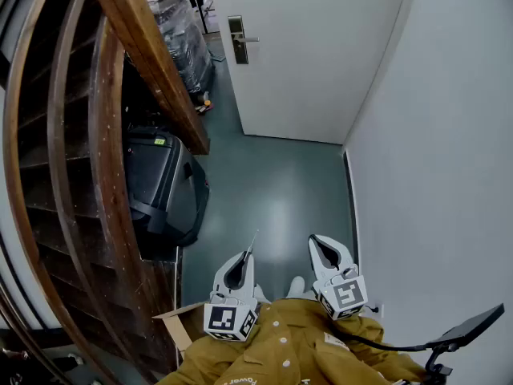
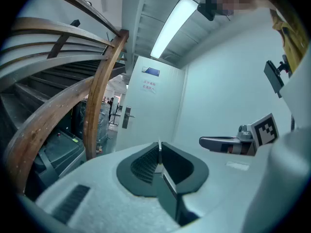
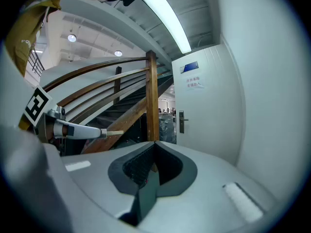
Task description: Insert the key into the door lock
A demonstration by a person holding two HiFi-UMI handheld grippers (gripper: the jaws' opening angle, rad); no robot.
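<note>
While the head view looks steeply down, the left gripper [image 1: 245,255] pinches a thin key [image 1: 252,243] aimed at the far door [image 1: 321,62]. Its lock [image 1: 238,38] is well apart, and the right gripper [image 1: 317,241] is just right. Left gripper view: jaws narrow, clamping the key [image 2: 159,153], lock [image 2: 127,116] far ahead. Right gripper view: jaws together, empty, lock [image 3: 181,122] far.
</note>
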